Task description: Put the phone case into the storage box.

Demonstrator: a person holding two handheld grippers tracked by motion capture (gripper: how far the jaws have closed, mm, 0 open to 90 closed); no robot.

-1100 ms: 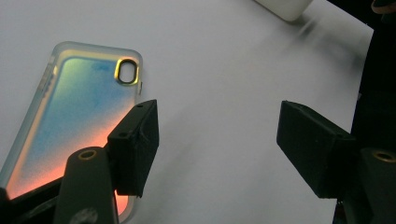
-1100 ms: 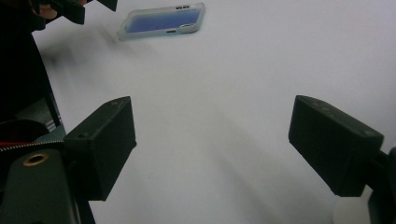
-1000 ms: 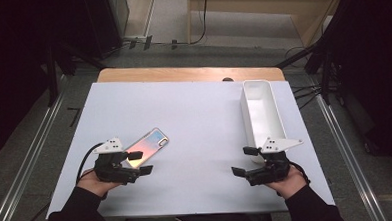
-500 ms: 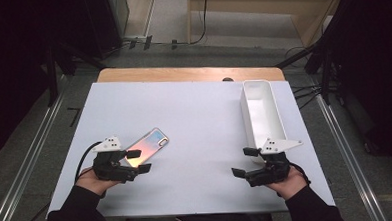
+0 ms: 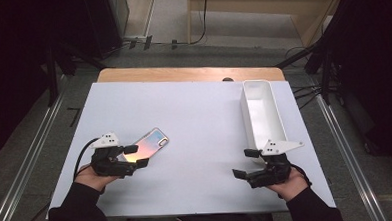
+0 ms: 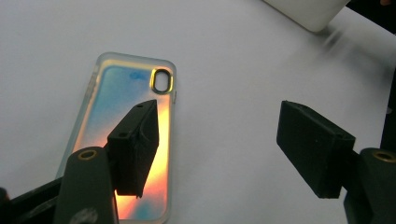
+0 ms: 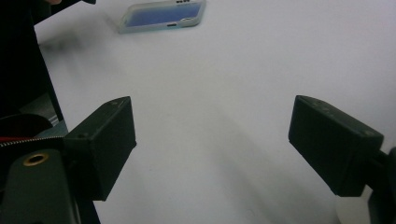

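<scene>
High view. Item: phone case, iridescent, laid flat on the white counter at its near left. The left gripper is held at the case's near end, its jaws spread wide, one of them over the case; whether the case is touched cannot be told. A white bin is stood at the far right. The right gripper is held just before the bin's near end, jaws wide apart, nothing between them. Against the pictures of a second ago, no shift is noted in case, bin or either gripper; the work is judged paused at the point of approach, the case not yet gripped.

Left gripper view. The case is seen back upward, camera cutout toward the far end. One jaw is held above its lower half, the other over bare counter beside it; nothing is clamped.

Right gripper view. Both jaws are seen wide apart above bare counter. The case is recorded well apart, at the far side.
</scene>
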